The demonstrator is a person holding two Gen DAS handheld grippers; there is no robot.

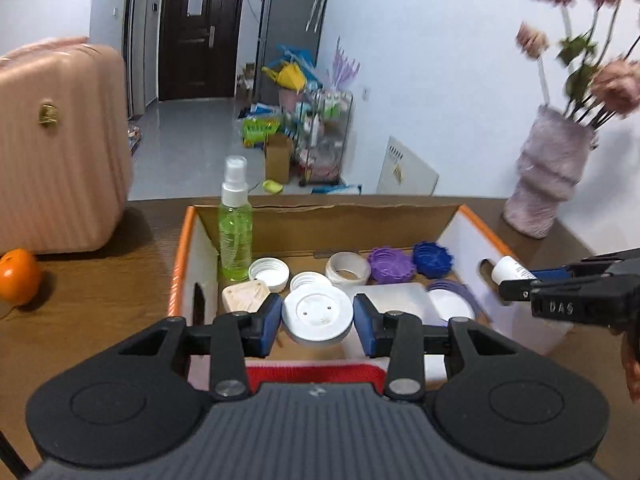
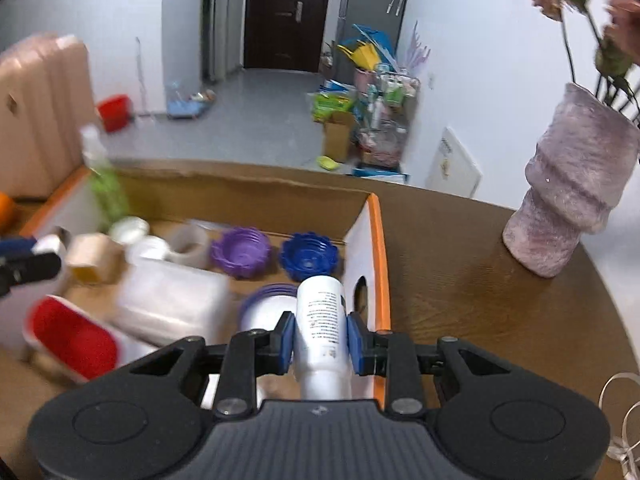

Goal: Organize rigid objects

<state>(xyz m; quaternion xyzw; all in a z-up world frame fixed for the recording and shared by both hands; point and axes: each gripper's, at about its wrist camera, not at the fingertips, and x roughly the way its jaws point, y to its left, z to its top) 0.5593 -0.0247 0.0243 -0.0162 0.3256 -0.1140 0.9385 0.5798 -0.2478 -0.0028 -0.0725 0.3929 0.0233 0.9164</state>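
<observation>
An open cardboard box with orange-edged flaps sits on the brown table. It holds a green spray bottle, white lids, a purple lid, a blue lid and a white flat container. My left gripper is shut on a round white lid above the box's near side. My right gripper is shut on a white bottle over the box's right side; it also shows in the left wrist view. A red-lined container lies at the box's near left.
A pink suitcase stands on the table at the left, with an orange in front of it. A fuzzy lilac vase with pink flowers stands at the right. The table's far edge lies just behind the box.
</observation>
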